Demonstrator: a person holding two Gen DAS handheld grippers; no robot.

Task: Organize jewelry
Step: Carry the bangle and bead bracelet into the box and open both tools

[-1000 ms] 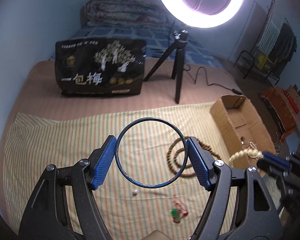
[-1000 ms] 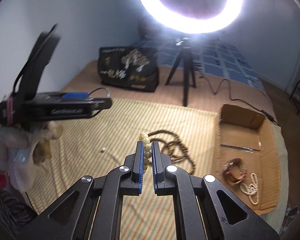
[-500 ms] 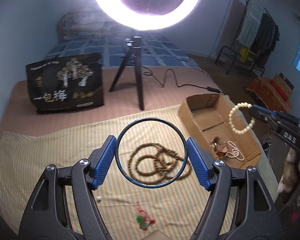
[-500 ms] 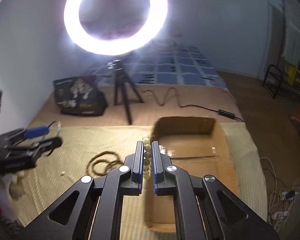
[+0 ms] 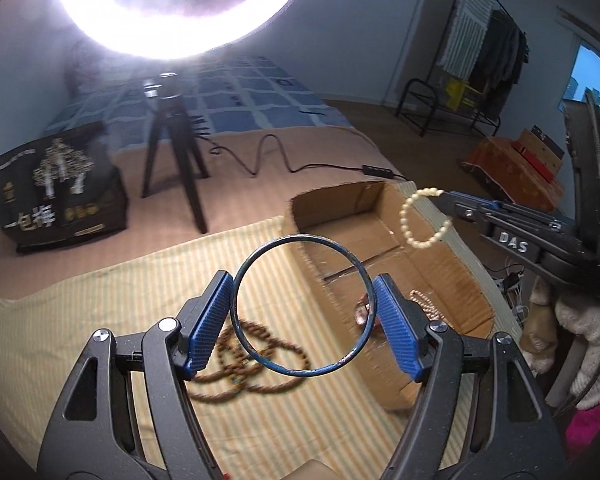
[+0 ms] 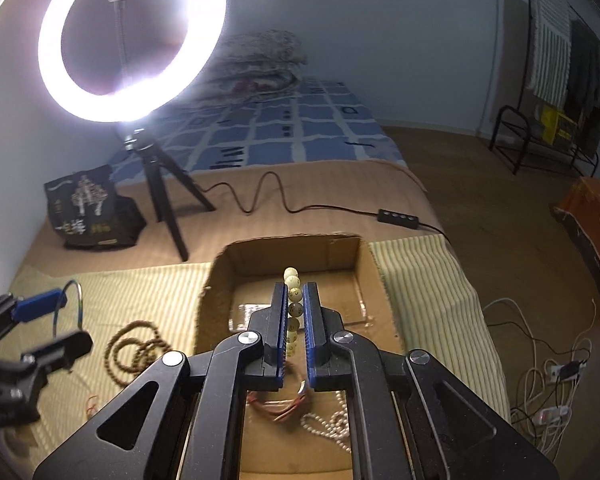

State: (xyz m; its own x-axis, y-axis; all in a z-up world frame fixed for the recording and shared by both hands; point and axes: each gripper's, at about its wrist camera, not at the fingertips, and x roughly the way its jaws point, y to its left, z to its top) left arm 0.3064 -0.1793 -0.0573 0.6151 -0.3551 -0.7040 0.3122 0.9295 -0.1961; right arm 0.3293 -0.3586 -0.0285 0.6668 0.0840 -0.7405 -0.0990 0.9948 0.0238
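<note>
The left gripper point(image 5: 304, 316) has its jaws clamped across a thin, stiff blue bangle point(image 5: 303, 306) beside the cardboard box point(image 5: 452, 276), while the right gripper point(image 6: 296, 312), jaws together on a light, limp cream bead bracelet point(image 6: 293, 292), hangs above that box.

My left camera looking down my tongs, cardboard box point(image 5: 384, 216) at two o'clock, my right camera close above it, box point(image 6: 288, 250) dead ahead, ring light point(image 6: 132, 40) in both views
</note>
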